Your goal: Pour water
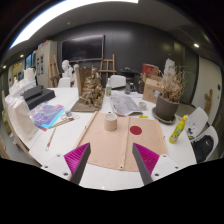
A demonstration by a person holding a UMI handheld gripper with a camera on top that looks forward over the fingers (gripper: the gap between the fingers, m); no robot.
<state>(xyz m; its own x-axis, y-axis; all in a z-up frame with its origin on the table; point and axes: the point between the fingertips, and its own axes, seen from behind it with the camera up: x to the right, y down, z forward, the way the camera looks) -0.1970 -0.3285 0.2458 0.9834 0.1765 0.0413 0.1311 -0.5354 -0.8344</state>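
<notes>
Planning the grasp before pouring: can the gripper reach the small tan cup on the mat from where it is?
Probably yes. The gripper has its jaws open, and the small tan cup stands beyond them on the beige mat, with bare mat between. The round red coaster lies beside it.

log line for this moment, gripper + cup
gripper: open, empty | cup: upright on mat, beyond fingers | red lid: beside cup | pour: not begun

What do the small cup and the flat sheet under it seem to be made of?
The cup looks like paper or card: matt, tan, plain. The sheet looks like cardboard or kraft paper: flat, dull brown. The gripper is open, short of both.
</notes>
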